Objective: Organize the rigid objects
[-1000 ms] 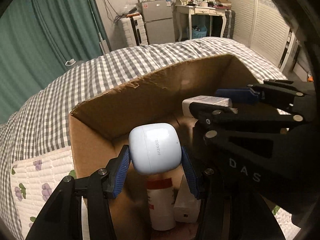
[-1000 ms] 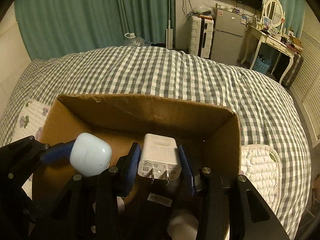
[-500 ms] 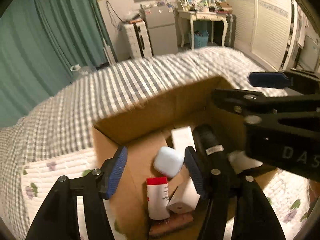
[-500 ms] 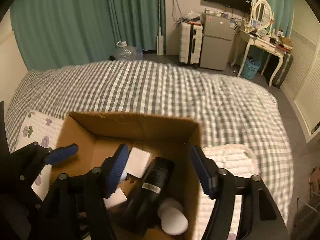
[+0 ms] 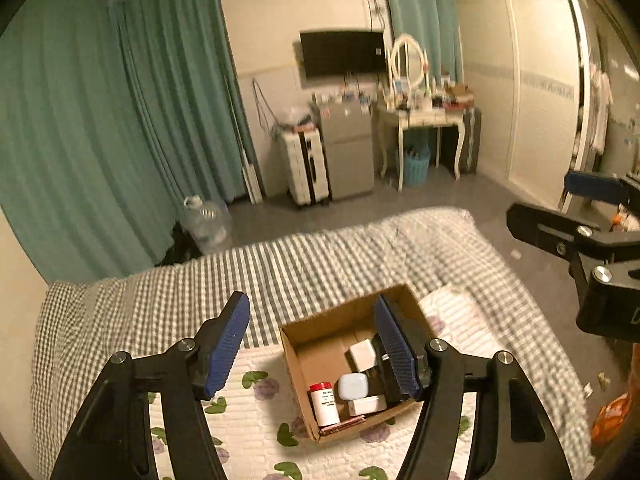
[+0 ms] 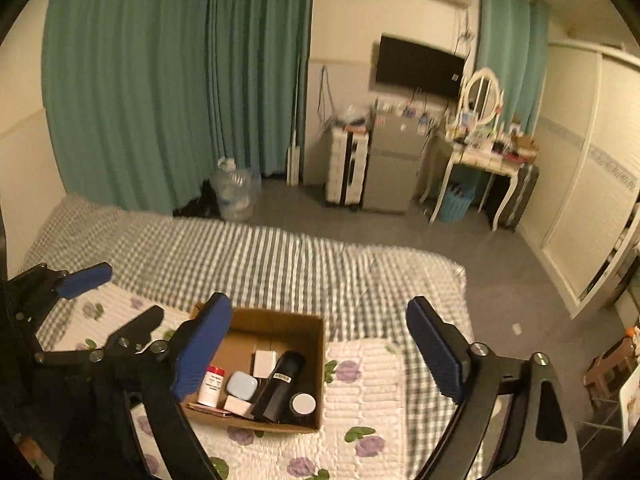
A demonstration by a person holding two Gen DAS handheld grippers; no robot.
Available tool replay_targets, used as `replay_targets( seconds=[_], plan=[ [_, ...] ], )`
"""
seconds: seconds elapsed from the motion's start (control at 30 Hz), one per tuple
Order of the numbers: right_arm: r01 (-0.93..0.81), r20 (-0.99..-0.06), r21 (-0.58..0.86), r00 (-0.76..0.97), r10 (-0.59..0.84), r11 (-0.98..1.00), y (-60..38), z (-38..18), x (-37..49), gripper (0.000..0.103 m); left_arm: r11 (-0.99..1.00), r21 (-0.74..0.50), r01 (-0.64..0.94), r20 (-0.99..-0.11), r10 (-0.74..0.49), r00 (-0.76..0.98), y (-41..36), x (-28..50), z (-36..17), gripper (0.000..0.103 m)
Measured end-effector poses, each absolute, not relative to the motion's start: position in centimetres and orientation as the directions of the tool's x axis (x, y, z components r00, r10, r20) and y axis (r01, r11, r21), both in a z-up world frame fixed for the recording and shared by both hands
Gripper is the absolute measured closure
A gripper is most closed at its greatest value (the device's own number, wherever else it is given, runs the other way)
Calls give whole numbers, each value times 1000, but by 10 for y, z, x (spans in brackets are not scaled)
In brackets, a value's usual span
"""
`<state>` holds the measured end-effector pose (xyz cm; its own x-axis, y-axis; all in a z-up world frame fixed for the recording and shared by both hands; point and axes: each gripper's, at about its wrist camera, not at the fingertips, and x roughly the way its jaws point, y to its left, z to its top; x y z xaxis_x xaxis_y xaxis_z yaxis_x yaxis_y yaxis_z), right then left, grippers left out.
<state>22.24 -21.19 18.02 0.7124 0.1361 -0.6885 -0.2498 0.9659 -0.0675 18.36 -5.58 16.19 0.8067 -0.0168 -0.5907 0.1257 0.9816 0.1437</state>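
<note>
An open cardboard box (image 5: 304, 356) (image 6: 312, 332) sits on a floral quilt on the bed. Inside lie a white earbud case (image 5: 353, 385) (image 6: 242, 385), a white charger (image 5: 361, 354) (image 6: 265, 360), a white bottle with a red cap (image 5: 323, 398) (image 6: 212, 385), a black bottle (image 6: 280, 384) and a white-topped jar (image 6: 303, 403). My left gripper (image 5: 314, 346) is open and empty, high above the box. My right gripper (image 6: 320, 354) is open and empty, also high above it; it shows at the right edge of the left wrist view (image 5: 576, 220).
The bed has a grey checked cover (image 6: 256, 256) and a white floral quilt (image 6: 360, 400). Beyond the bed stand teal curtains (image 6: 160, 80), a water jug (image 6: 234, 192), a suitcase (image 6: 346, 168), a small fridge (image 6: 392, 164) and a dressing table (image 6: 480, 152).
Both grippers opened, letting the earbud case and the charger drop into the box. Both then rose far above the box and stand wide open.
</note>
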Motion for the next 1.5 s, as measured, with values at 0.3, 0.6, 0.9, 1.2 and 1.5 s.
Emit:
replay_targets(
  seconds=[0.3,0.6,0.9,1.2,1.5],
  plan=[
    [-229,-578,-64,802,151,971,-221,249,124,0,986,134,99,-477,-23,879,-36,86,212,31],
    [-242,-538,-61,825,172,968,-210,228,52,0,996,52,77,-371,-53,927,-13,16,196,31],
    [-211,-443,-22,879,180,977,-202,162,7,0,1000,3,-30,-336,29,942,19,-18,126,30],
    [-167,-537,-25,834,127,986,-198,61,-3,0,999,37,-12,-420,27,907,24,-25,55,30],
    [-187,-583,-38,802,131,982,-190,39,-5,0,1000,22,-6,-464,15,886,29,-27,33,30]
  ],
)
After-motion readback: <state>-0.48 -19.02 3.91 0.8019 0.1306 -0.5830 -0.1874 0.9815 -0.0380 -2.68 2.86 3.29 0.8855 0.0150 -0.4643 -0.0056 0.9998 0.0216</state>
